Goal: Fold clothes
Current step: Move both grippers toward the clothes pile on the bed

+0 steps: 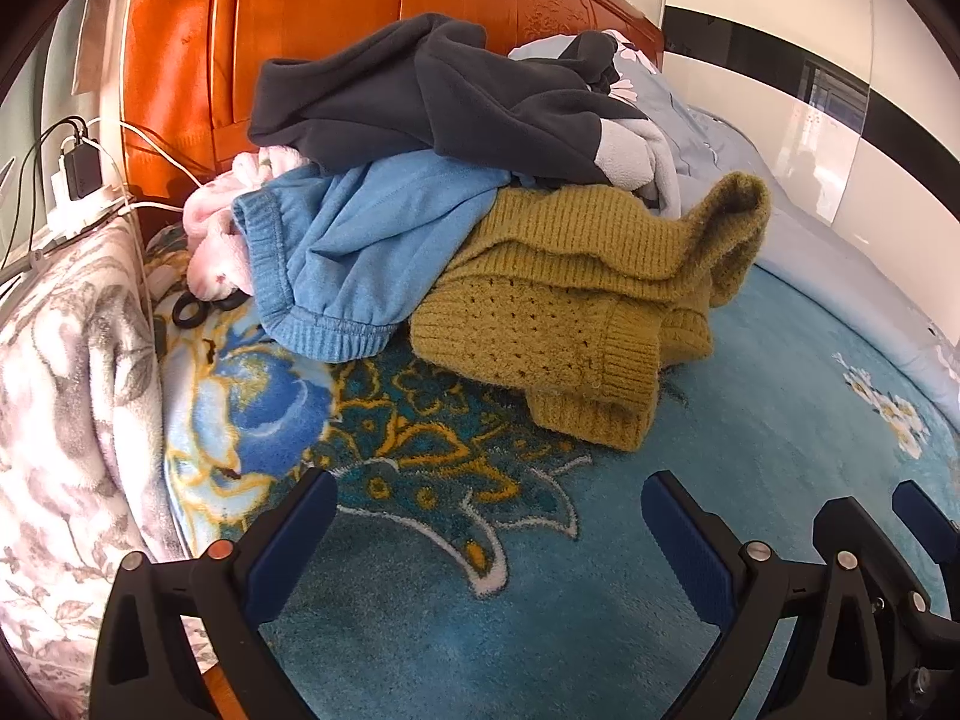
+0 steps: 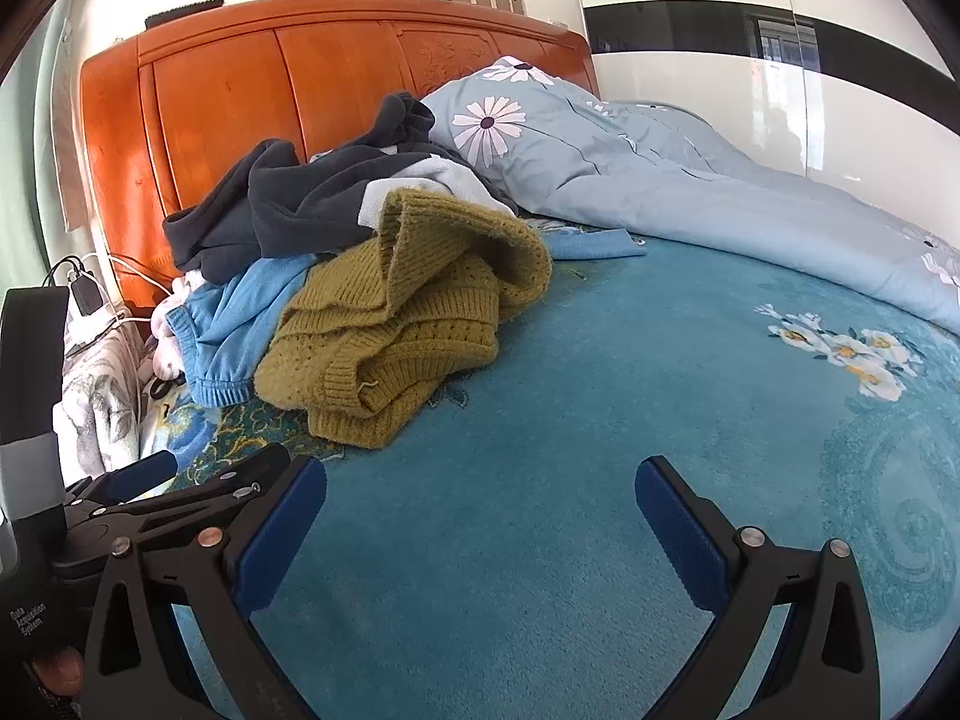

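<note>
A teal floral blanket (image 1: 540, 570) covers the bed, an orange wooden headboard (image 1: 312, 30) behind. On it lies a heap — dark fleece (image 1: 432, 96) on top, blue sweatpants (image 1: 360, 240), then mustard knit sweater (image 1: 570, 300). Left gripper (image 1: 489, 531) and right gripper (image 2: 480, 516) hover near, jaws wide and empty — a grey-blue duvet (image 2: 660, 180) farther right.
</note>
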Available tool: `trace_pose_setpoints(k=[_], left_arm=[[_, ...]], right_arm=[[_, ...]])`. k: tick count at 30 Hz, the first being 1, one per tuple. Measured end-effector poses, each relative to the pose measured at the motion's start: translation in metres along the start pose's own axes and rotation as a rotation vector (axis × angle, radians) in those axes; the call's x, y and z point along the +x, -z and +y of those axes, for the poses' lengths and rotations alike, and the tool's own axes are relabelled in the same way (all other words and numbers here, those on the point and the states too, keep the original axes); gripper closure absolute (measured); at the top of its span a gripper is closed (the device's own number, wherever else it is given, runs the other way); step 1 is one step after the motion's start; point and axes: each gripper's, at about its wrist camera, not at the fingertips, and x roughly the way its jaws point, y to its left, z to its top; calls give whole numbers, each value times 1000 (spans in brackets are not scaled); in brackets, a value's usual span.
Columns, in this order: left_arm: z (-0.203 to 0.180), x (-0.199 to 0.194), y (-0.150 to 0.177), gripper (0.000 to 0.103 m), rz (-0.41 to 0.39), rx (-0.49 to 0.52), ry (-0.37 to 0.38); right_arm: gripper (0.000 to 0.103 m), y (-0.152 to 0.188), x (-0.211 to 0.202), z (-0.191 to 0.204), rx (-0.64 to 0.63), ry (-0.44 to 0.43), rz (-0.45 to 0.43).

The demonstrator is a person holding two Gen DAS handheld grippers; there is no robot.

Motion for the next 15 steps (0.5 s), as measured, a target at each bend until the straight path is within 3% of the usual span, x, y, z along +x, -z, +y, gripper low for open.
trace_pose_setpoints(k=[15], left_arm=[[-4,-6,-2,0,-76,16,-14]], right_arm=[[0,-3,-9,0,-19,16,-35]])
